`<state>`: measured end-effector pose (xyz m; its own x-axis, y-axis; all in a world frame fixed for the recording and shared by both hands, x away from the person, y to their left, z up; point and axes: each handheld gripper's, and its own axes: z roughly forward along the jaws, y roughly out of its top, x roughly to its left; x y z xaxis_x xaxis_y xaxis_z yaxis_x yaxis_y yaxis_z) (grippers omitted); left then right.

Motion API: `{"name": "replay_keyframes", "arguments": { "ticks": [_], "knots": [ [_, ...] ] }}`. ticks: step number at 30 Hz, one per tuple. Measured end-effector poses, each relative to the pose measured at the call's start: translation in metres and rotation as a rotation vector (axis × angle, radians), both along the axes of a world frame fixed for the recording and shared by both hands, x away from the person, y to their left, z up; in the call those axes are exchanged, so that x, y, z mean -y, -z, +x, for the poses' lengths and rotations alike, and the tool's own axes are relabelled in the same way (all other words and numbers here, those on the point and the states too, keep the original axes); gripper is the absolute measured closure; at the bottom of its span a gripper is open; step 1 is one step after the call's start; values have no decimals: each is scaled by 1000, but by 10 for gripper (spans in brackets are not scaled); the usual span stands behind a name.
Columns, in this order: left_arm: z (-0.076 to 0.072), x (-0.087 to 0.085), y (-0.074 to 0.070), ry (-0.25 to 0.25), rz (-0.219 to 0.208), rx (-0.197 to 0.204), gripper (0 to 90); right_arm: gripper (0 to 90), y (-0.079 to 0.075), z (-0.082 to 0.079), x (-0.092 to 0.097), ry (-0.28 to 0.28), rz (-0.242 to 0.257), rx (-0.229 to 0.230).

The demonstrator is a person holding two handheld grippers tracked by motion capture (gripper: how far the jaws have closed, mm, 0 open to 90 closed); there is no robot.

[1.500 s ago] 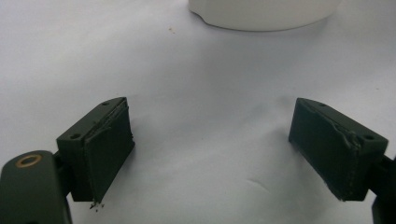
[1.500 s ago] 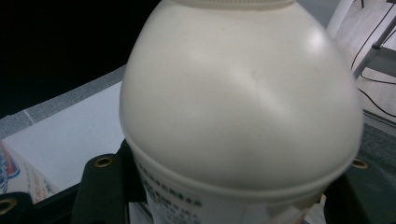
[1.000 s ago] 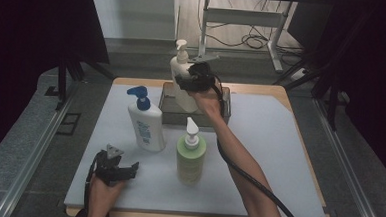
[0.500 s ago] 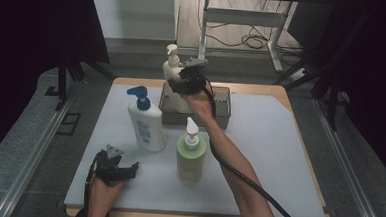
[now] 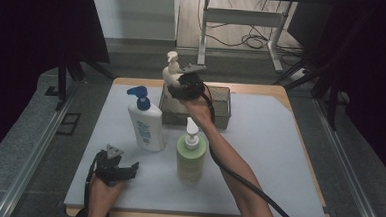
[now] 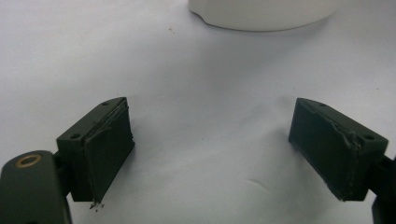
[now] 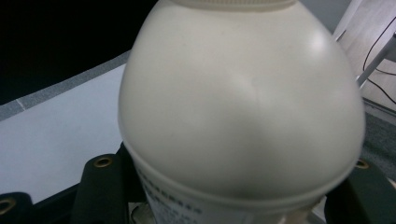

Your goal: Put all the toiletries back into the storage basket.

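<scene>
My right gripper [image 5: 181, 87] is shut on a cream pump bottle [image 5: 171, 70], which it holds upright over the left end of a dark wire basket [image 5: 220, 112] at the back of the mat. In the right gripper view the bottle's rounded shoulder [image 7: 238, 107] bulges between the two jaws. The gripper hides the bottle's bottom, so I cannot tell if it touches the basket. At the front left, my left gripper [image 5: 123, 170] rests on the white mat, open with nothing between its pads [image 6: 109, 149].
A white bottle with a blue pump [image 5: 145, 123] stands left of centre; its base [image 6: 266, 11] lies just ahead of the left gripper. A green pump bottle [image 5: 191, 156] stands mid-mat, close under my right forearm. The mat's right half is bare.
The right gripper has carried the cream bottle down and a little to the left, toward the basket's left end. The left gripper has stayed put.
</scene>
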<state>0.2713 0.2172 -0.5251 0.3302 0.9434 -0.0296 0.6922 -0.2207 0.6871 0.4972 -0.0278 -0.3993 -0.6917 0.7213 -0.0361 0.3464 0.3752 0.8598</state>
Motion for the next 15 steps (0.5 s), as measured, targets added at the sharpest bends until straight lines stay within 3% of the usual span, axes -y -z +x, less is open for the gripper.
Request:
{"name": "replay_keyframes", "arguments": {
  "ticks": [15],
  "knots": [
    [0,0,0,1,2,-2,129,383,24,-4,4,1,-27,-42]
  ]
}}
